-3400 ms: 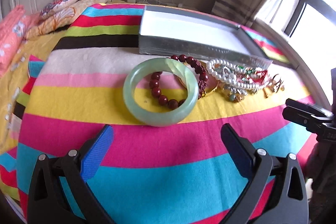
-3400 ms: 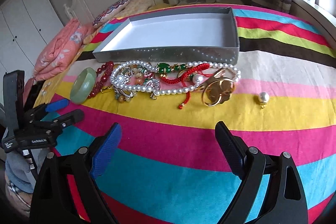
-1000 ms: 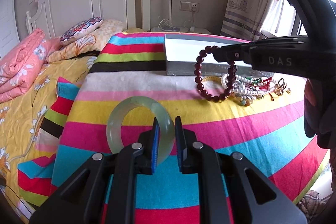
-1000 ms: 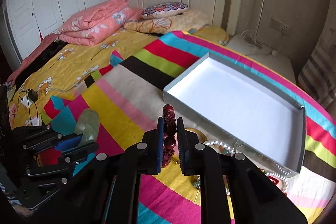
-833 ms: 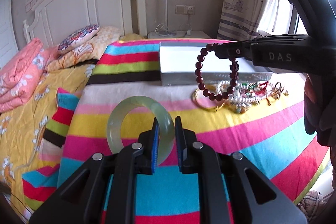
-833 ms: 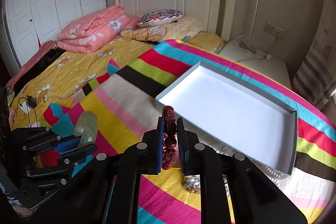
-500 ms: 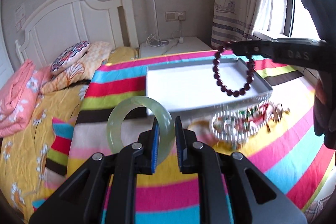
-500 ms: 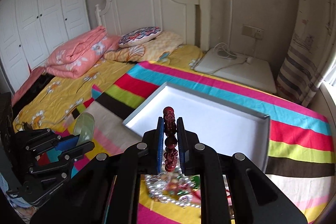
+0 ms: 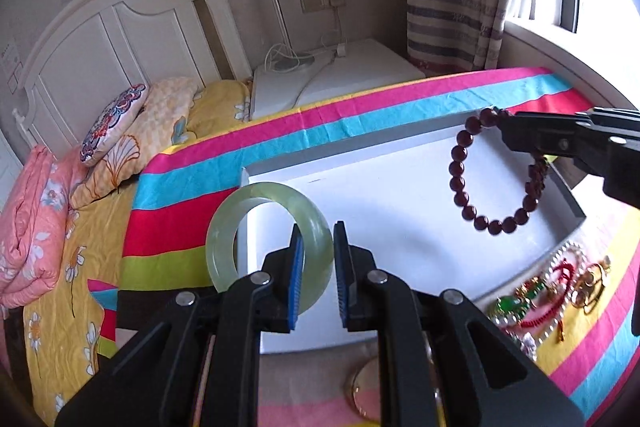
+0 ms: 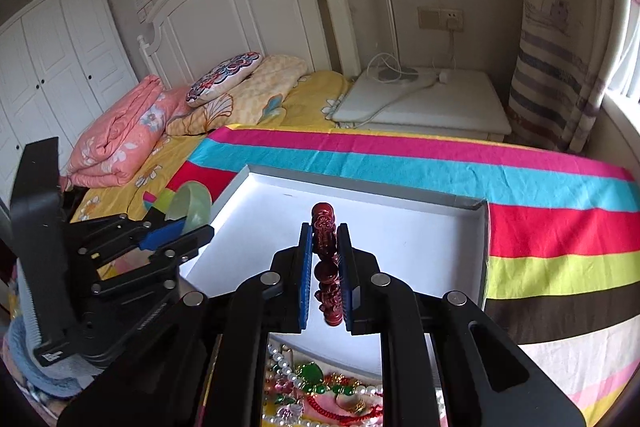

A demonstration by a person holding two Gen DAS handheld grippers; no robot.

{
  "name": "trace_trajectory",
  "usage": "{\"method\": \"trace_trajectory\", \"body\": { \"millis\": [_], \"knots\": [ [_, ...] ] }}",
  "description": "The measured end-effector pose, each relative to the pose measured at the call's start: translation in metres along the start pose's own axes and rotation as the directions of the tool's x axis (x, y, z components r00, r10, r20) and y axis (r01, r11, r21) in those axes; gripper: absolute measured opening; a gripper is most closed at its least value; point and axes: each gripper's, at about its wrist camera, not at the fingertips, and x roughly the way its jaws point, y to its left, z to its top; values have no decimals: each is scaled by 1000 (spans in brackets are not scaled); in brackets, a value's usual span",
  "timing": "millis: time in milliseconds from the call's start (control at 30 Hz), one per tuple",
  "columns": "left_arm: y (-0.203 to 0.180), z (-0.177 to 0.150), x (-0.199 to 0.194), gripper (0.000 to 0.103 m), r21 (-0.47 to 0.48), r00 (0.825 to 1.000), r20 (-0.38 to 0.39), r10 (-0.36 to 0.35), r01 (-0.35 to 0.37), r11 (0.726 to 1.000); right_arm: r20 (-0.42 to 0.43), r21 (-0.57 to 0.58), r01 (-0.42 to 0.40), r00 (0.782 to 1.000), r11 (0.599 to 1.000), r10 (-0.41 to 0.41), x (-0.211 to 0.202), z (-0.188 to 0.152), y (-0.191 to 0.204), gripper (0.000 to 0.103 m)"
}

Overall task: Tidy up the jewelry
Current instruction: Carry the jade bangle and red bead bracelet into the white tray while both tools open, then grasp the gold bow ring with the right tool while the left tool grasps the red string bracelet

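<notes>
Tray on striped cloth: white inside, nothing lying in it. Left claw pinched narrow on bangle; ring stands upright, sticks out ahead & left of pads, hanging over tray's near-left corner. Right claw clamped narrow on bead bracelet; in left view the loop dangles below claw tips, above tray floor, not touching. Rest of jewelry pile sits on cloth just behind/under right claw, outside tray's near wall; pearls, green & red bits, tangled.
</notes>
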Motion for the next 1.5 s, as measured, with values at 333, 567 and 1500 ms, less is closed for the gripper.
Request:
{"method": "trace_trajectory", "body": {
  "millis": [333, 567, 1500],
  "knots": [
    [-9, 10, 41, 21, 2, 998, -46, 51, -51, 999, -78, 81, 108, 992, 991, -102, 41, -3, -48, 16],
    [-6, 13, 2, 73, -24, 992, 80, 92, -91, 996, 2, 116, 138, 990, 984, -139, 10, -5, -65, 56],
    [30, -155, -59, 96, -387, 981, 62, -181, 191, 902, -28, -69, 66, 997, 995, -68, -68, -138, -42, 83]
  ]
}}
